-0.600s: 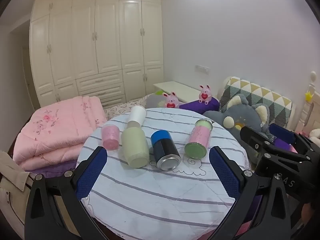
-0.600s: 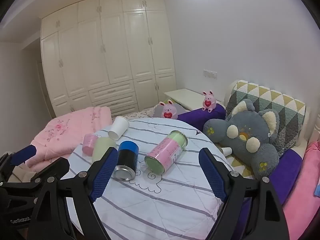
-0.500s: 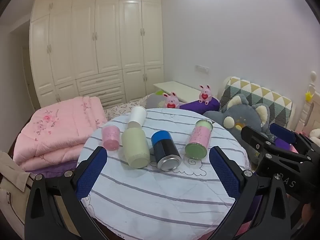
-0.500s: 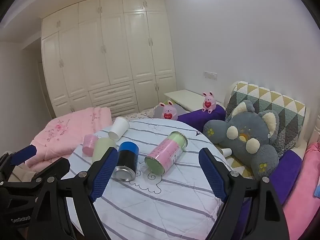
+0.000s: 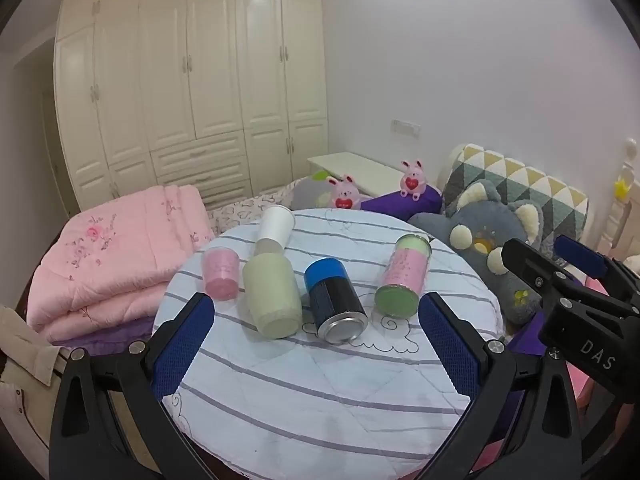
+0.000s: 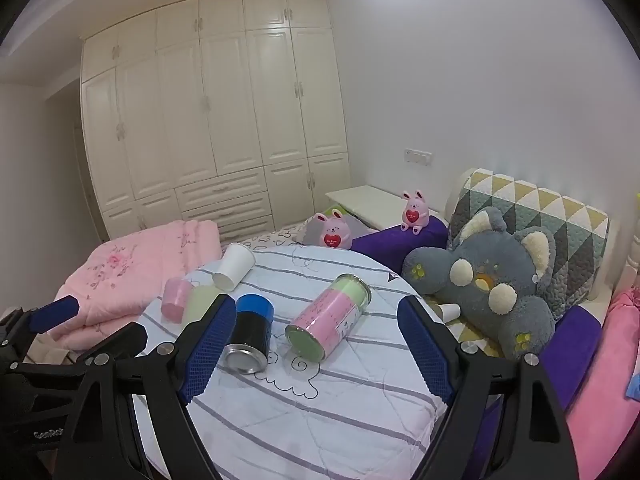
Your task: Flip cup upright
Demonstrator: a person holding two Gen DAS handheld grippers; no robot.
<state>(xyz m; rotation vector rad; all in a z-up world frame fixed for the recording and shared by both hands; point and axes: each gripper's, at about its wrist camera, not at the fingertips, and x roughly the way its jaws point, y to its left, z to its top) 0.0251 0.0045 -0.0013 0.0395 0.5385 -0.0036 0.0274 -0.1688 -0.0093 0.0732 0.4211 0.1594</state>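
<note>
A round striped-cloth table (image 5: 320, 392) carries a white cup (image 5: 276, 226), pink cup (image 5: 220, 274), green bottle (image 5: 272, 300) and two cans (image 5: 334, 300), all lying down.

A quilted striped cloth table cover (image 5: 320, 392) is seen, matt. A shiny bare-metal end is shown by the blue-and-black cylindrical can (image 5: 335, 307); a matt white paper cup (image 6: 233, 266) lies beyond.

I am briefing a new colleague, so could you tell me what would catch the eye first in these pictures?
A row of toppled containers lies across the striped round table: pink cup, green cup, white cup, blue can and pink-green can. Both the left gripper and right gripper hover open in front of them. A grey plush sits right of the table.
</note>
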